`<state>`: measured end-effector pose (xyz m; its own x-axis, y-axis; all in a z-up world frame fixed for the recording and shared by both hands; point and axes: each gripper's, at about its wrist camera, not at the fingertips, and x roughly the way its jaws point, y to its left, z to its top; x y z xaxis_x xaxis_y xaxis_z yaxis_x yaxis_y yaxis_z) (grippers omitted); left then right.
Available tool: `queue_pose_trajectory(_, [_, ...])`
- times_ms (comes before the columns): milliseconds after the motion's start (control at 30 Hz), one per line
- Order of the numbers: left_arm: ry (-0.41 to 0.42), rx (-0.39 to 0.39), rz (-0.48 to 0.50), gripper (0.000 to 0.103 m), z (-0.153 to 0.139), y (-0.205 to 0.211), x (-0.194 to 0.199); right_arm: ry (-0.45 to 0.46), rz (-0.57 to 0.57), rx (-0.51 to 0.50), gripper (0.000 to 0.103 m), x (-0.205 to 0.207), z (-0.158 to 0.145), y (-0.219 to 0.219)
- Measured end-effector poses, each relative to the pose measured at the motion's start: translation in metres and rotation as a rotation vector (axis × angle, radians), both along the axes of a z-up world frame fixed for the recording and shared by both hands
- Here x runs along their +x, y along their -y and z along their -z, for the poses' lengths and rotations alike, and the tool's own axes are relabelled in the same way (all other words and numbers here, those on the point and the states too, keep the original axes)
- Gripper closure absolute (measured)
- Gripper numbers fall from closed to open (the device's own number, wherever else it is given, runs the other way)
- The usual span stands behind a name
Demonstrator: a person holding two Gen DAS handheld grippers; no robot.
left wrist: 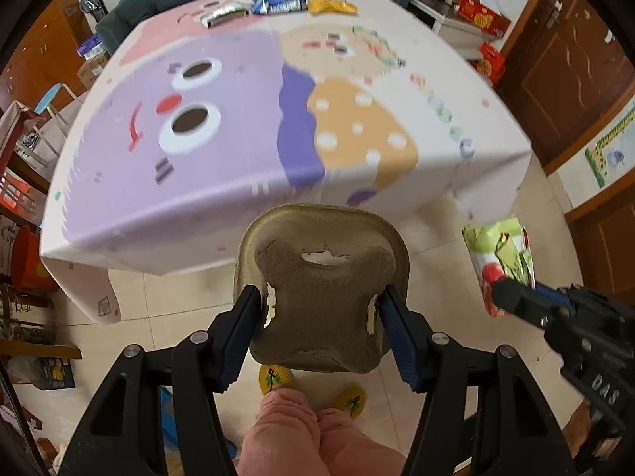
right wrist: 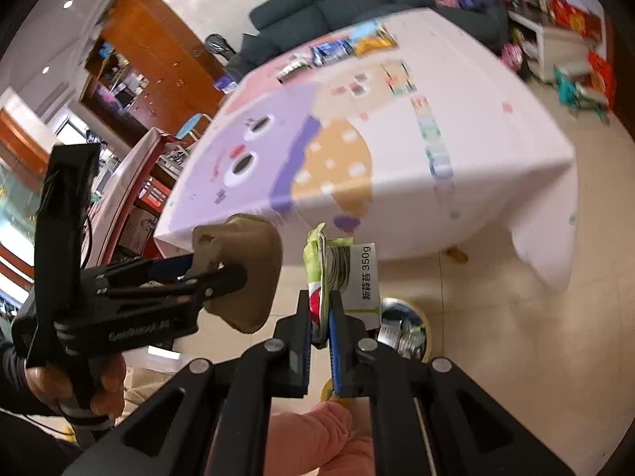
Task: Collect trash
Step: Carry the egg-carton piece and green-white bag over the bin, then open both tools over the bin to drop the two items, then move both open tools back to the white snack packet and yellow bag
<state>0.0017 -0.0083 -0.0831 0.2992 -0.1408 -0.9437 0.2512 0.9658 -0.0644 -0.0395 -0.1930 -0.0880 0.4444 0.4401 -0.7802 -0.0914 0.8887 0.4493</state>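
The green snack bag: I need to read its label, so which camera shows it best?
The right wrist view: the green snack bag sits close and centered in the right gripper, its weight print readable. The left wrist view shows the bag only small at the right edge, its print unreadable.

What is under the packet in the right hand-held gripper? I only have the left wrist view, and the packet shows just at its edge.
Observer: In the right wrist view a bin stands on the floor just beyond the packet, with trash already in it.
Operator: Is that packet really clamped?
Observer: Yes. The right hand-held gripper is shut on the packet's lower edge, and the packet stands upright between its fingers.
Operator: And who holds the left one?
Observer: A bare hand grips the handle of the left hand-held gripper, which is shut on the brown pulp tray.
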Motion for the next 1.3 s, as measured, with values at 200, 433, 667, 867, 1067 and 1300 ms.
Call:
queue_pose_trajectory(200, [-0.049,-0.003,0.006,0.043,0.065,-0.008,-0.010,-0.080,0.038,0.025,0.096,0.003,0.066,-0.001])
queue_pose_trajectory(433, [-0.111,-0.024,-0.022,0.042,0.145,-0.018,-0.002,-0.209,0.056,0.024,0.095,0.011,0.155,-0.017])
queue_pose_trajectory(667, [-0.140,-0.027,-0.004,0.031,0.198,-0.016,0.014,-0.294,0.138,0.016,0.091,0.017,0.219,-0.027])
queue_pose_trajectory(867, [-0.135,-0.010,-0.021,0.022,0.209,-0.022,0.016,-0.318,0.186,0.006,0.083,0.021,0.239,-0.030])
queue_pose_trajectory(1067, [-0.112,-0.009,-0.053,0.022,0.189,-0.033,0.009,-0.286,0.186,-0.001,0.082,0.018,0.223,-0.034])
queue_pose_trajectory(1300, [-0.058,-0.020,-0.089,0.022,0.131,-0.055,0.005,-0.234,0.186,0.004,0.082,0.010,0.173,-0.035])
